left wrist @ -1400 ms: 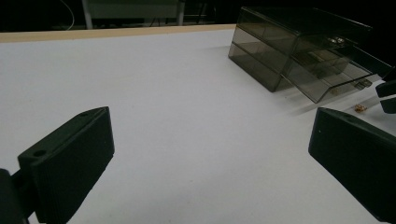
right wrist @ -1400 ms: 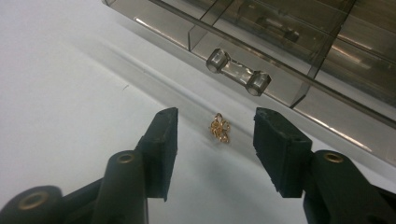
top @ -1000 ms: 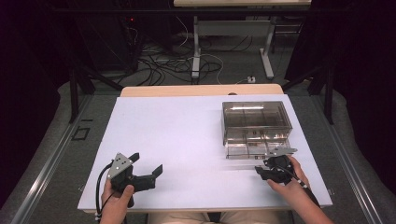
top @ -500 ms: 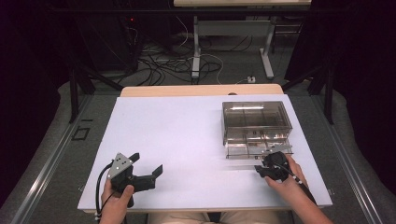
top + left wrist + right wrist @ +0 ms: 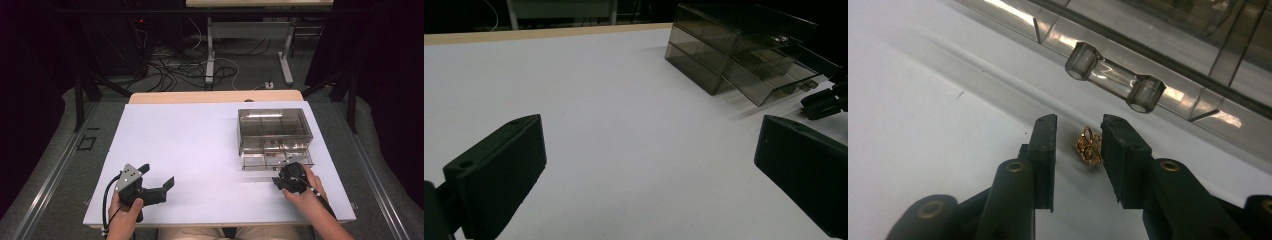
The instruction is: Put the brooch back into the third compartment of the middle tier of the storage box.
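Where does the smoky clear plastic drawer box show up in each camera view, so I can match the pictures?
High view: the smoky clear plastic drawer box stands right of centre on the white table, its bottom drawer pulled out toward the right gripper.
Left gripper view: upper right, beyond the jaws.
Right gripper view: its drawer front runs across the top, with the clear bar handle.
Shared landmark: the pulled-out drawer.

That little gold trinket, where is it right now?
In the right gripper view the gold trinket lies on the white table between the right tongs, just in front of the clear drawer's handle.
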`<state>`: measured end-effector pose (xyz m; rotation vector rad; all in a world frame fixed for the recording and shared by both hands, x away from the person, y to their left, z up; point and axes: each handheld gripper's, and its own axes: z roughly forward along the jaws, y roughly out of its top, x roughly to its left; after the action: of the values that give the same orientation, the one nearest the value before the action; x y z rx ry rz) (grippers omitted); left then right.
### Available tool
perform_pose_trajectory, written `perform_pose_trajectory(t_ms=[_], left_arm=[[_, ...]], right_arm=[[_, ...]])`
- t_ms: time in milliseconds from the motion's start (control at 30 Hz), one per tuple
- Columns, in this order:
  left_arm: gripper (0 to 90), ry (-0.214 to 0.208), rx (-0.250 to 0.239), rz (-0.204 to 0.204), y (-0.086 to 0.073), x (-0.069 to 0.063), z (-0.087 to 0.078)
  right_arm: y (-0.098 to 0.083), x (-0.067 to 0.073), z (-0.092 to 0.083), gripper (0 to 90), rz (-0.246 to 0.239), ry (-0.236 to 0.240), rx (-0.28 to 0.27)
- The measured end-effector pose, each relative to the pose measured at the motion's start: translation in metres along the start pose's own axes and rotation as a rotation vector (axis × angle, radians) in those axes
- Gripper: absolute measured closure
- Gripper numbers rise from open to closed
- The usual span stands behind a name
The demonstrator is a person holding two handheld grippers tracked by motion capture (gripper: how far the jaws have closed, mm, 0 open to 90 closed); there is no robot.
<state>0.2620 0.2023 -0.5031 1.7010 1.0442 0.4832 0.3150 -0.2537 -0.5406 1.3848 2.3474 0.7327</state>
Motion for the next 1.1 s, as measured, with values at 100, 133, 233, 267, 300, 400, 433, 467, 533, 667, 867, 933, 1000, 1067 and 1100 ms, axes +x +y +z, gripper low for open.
perform_pose_trajectory(t_ms=[100, 133, 233, 267, 300, 400, 433, 467, 533, 667, 867, 933, 1000, 1067, 1100], left_arm=[[0.4, 0.002, 0.003, 0.006, 0.0001, 0.0004, -0.0002], [0.4, 0.001, 0.003, 0.006, 0.0001, 0.0003, -0.0001], [0.4, 0.001, 0.004, 0.006, 0.0001, 0.0004, -0.0002], [0.4, 0.001, 0.003, 0.006, 0.0001, 0.0005, -0.0001], [0.4, 0.000, 0.002, -0.001, -0.0001, 0.0001, 0.0001], [0.4, 0.000, 0.003, 0.005, 0.0000, 0.0005, -0.0001], [0.4, 0.001, 0.004, 0.007, 0.0000, 0.0005, -0.0002], [0.4, 0.000, 0.002, 0.008, 0.0000, 0.0006, -0.0001], [0.4, 0.001, 0.004, 0.006, -0.0001, 0.0007, 0.0000], [0.4, 0.002, 0.005, 0.007, 0.0000, 0.0006, 0.0000], [0.4, 0.000, 0.002, 0.002, -0.0001, 0.0005, 0.0002], [0.4, 0.000, 0.001, 0.002, -0.0001, 0.0005, 0.0001], [0.4, 0.000, 0.001, 0.002, -0.0001, 0.0005, 0.0001], [0.4, 0.000, 0.001, 0.002, -0.0001, 0.0005, 0.0001], [0.4, 0.000, 0.001, 0.002, -0.0001, 0.0005, 0.0001]], right_arm=[[-0.0014, -0.0011, 0.0021, 69.5, 0.015, -0.001, 0.013], [-0.0016, -0.0016, 0.0021, 70.1, 0.019, 0.000, 0.013], [-0.0021, -0.0021, 0.0024, 70.6, 0.028, 0.005, 0.013], [-0.0019, -0.0024, 0.0023, 71.3, 0.032, 0.006, 0.014], [-0.0019, -0.0025, 0.0023, 71.7, 0.033, 0.007, 0.015], [-0.0019, -0.0028, 0.0027, 72.2, 0.035, 0.009, 0.012], [-0.0023, -0.0026, 0.0024, 73.1, 0.045, 0.009, 0.010], [-0.0024, -0.0028, 0.0023, 74.8, 0.044, 0.003, 0.009], [-0.0023, -0.0031, 0.0022, 78.0, 0.044, 0.007, 0.009], [-0.0021, -0.0016, 0.0024, 82.7, 0.051, 0.005, 0.010], [-0.0021, -0.0023, 0.0020, 83.9, 0.071, 0.010, 0.012], [-0.0019, -0.0024, 0.0023, 83.9, 0.065, 0.005, 0.012], [-0.0016, -0.0026, 0.0024, 84.0, 0.071, 0.010, 0.010], [-0.0013, -0.0031, 0.0026, 85.5, 0.065, 0.010, 0.006], [-0.0012, -0.0030, 0.0023, 86.3, 0.063, 0.009, 0.003]])
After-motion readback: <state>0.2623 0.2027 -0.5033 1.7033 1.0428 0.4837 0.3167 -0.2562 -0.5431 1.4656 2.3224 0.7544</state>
